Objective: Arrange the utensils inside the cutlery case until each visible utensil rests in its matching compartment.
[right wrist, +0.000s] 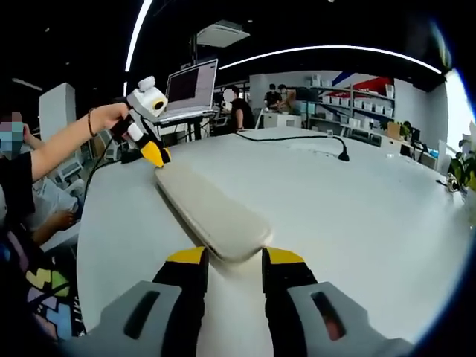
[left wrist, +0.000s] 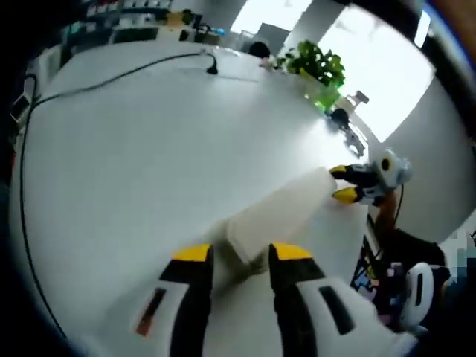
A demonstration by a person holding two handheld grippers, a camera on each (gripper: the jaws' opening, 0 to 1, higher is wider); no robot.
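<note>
In the left gripper view, the left gripper rises from the bottom with its two yellow-tipped jaws standing on both sides of the near end of a long, pale cutlery case. The jaws are parted around that end, and I cannot tell if they press on it. The case is closed and lies flat on the white table, going away toward the right. At its far end the right gripper comes in from the right, with its yellow tips at the end of the case; the picture is too blurred to tell if they hold it. A black cable runs over the far part of the table, and a green plant stands near the far edge. In the right gripper view, the right gripper has its jaws parted on both sides of the rounded near end of the same case. At the far end, the left gripper touches the case with its yellow tips, held by a person's hand. An open laptop stands behind it.
</note>
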